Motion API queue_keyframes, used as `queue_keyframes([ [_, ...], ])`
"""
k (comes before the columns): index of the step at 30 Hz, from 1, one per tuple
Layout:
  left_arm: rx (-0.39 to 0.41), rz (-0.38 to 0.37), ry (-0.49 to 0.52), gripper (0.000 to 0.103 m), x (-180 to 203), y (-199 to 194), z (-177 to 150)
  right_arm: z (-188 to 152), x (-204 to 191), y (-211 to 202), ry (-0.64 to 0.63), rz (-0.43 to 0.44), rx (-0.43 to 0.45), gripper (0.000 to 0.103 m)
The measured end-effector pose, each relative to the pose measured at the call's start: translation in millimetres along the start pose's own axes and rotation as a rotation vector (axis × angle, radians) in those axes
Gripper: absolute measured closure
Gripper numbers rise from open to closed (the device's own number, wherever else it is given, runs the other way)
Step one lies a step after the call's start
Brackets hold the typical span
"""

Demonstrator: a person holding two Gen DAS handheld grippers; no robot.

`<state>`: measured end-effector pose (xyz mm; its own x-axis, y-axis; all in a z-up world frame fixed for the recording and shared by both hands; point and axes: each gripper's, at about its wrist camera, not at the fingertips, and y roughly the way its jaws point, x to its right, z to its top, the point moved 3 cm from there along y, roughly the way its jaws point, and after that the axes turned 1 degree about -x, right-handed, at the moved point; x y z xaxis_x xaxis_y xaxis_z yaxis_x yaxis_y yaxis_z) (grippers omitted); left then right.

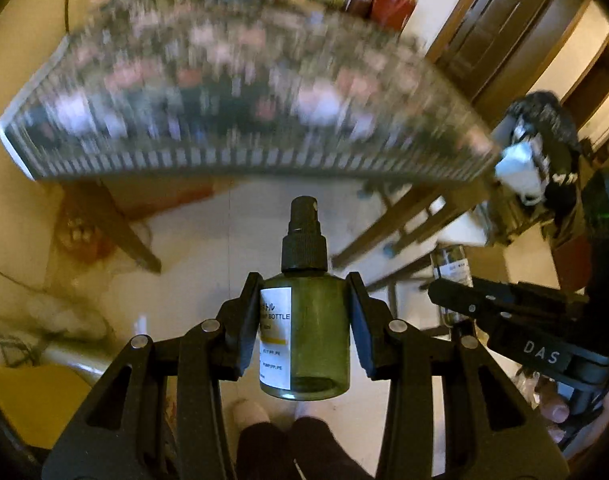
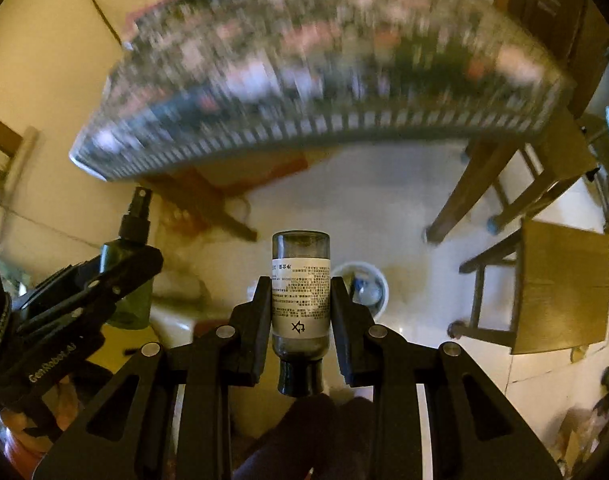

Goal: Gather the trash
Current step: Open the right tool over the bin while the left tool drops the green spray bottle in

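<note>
- Olive-green plastic spray bottle [image 1: 304,332] with a black pump head sits clamped in the left gripper [image 1: 304,336]; the jaws are narrowed to the bottle's width, and both pads press its sides, nozzle pointing away from the camera.
- A white label with the printed word "BOTTLE" faces the left finger [image 1: 246,328].
- The right gripper [image 2: 301,320] is clenched on a smoky-grey bottle [image 2: 301,292] with a white printed label; its black cap points back toward the camera, its base outward.
- Both bottles are held in the air above the pale tiled floor [image 2: 384,208], in front of the blurred, patterned worktop [image 1: 224,92].
- From the right wrist view, the left gripper and its green bottle appear at the left edge; from the left wrist view, the right gripper shows at the right with its grey bottle.
- A white bin [image 2: 378,284] stands on the floor just behind the right gripper's fingers, with something bluish inside.
- A wooden stool [image 2: 556,284] stands to the right.
</note>
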<state>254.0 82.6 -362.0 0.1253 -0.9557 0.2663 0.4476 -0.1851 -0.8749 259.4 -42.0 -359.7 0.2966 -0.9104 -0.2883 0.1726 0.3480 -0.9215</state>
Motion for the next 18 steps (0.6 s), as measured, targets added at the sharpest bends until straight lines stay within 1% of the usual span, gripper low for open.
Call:
queue_keyframes([
  [3, -0.031, 0.013, -0.023, 0.062, -13.2, 40.0, -17.1, -4.9, 10.3, 43.8, -0.025, -0.006, -0.039, 0.078],
  [6, -0.059, 0.023, -0.067, 0.062, -30.7, 83.1, -34.2, -7.1, 21.9, 85.3, -0.042, -0.003, -0.067, 0.077],
  [8, -0.069, 0.031, -0.091, 0.062, -39.4, 105.2, -42.5, -9.4, 28.7, 111.3, -0.043, 0.029, -0.094, 0.077],
  [9, -0.074, 0.034, -0.103, 0.062, -43.5, 116.4, -47.2, -11.6, 31.4, 126.6, -0.048, 0.05, -0.124, 0.072],
  [10, -0.079, 0.035, -0.111, 0.062, -45.9, 125.1, -50.3, -13.8, 34.4, 140.8, -0.047, 0.062, -0.155, 0.058],
  [12, -0.093, 0.032, -0.132, 0.062, -52.1, 145.8, -58.2, -18.5, 42.6, 159.6, -0.024, 0.074, -0.179, 0.046],
  [15, -0.112, 0.049, -0.149, 0.062, -57.5, 169.6, -64.2, -23.9, 54.2, 172.8, 0.001, 0.065, -0.186, 0.046],
  [18, -0.152, 0.041, -0.161, 0.062, -56.9, 195.9, -72.8, -28.8, 70.0, 177.7, 0.01, 0.005, -0.18, 0.046],
])
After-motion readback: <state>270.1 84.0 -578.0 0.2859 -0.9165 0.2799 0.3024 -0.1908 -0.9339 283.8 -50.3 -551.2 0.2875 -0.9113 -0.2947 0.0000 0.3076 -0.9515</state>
